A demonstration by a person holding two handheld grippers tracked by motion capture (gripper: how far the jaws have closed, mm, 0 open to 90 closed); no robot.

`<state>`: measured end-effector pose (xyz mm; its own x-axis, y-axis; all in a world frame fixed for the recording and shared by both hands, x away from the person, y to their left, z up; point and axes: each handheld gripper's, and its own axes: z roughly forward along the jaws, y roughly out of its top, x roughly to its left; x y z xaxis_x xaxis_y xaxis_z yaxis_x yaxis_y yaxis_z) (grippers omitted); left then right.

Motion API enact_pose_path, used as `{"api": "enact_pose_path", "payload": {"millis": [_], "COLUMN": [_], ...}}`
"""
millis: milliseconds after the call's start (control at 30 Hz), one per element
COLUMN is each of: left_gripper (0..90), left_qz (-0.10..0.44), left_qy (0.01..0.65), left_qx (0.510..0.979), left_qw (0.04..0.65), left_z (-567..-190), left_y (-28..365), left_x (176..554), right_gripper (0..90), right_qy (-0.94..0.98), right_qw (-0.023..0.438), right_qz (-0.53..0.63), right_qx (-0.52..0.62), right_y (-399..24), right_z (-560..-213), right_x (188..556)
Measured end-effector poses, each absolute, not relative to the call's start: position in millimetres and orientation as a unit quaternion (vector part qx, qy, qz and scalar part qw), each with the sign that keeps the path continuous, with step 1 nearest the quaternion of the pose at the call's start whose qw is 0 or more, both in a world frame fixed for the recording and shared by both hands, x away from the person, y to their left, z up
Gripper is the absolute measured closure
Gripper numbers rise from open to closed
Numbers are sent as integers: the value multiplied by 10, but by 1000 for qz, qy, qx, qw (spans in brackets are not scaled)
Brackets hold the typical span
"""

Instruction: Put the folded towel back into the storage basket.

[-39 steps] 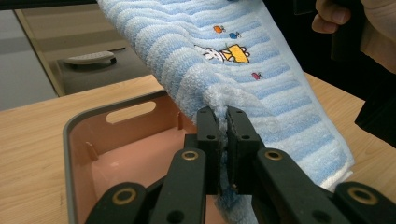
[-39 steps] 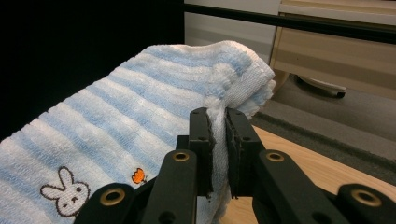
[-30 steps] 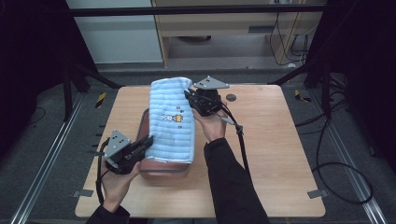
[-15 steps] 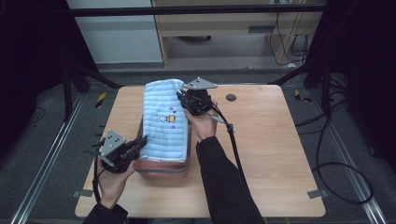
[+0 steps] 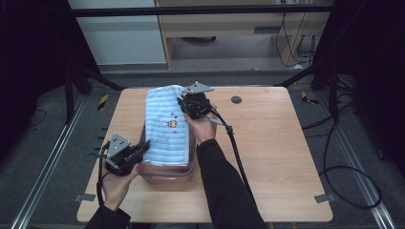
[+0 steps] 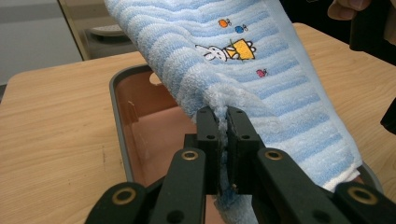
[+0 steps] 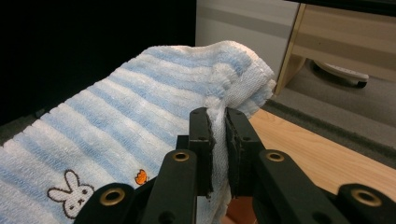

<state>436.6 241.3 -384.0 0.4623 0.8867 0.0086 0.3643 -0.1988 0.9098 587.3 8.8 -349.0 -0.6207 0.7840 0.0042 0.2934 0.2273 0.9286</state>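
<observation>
A blue-and-white striped towel (image 5: 167, 126) with a small rabbit picture is stretched above a brown rectangular tray (image 5: 165, 170) on the wooden table. My left gripper (image 5: 142, 148) is shut on the towel's near corner (image 6: 219, 105), just over the tray's near left side (image 6: 140, 126). My right gripper (image 5: 183, 103) is shut on the towel's far corner (image 7: 219, 105), held up above the table's far side. The towel (image 7: 116, 116) sags between the two grippers and hides most of the tray's inside.
A small dark round spot (image 5: 236, 99) lies on the table to the right of my right gripper. The right gripper's black cable (image 5: 236, 152) trails over the table's right half. Dark stand legs and cables surround the table on the floor.
Both grippers have carried the towel leftward and slightly nearer across the tray. The towel now hangs more over the tray's left part.
</observation>
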Motion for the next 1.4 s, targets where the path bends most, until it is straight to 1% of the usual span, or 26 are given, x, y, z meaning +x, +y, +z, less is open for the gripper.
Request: {"api": "enact_pose_path", "payload": {"millis": [67,100,567,1400], "left_gripper": [846,846,846,844], "left_qz": [273,280,267,251], "left_qy": [440,438,448,458], "left_qx": [722,722,738,756], "left_qw": [459,457,428,394], "left_z": [-3859,-3869,-4061,-4259], "left_y": [2395,2396,2353,2340], "left_x": [4358,4368,4415,4427], "right_gripper": [821,821,821,818], "right_qy": [746,746,757,772], "right_qw": [241,238,226,207], "right_qz": [503,502,483,457], "right_qx": [363,367,377,390], "right_y": [83,84,92,121], "right_z": [-3529,-3572,-3851,-4193], "right_x": [5886,5895,5938,5961]}}
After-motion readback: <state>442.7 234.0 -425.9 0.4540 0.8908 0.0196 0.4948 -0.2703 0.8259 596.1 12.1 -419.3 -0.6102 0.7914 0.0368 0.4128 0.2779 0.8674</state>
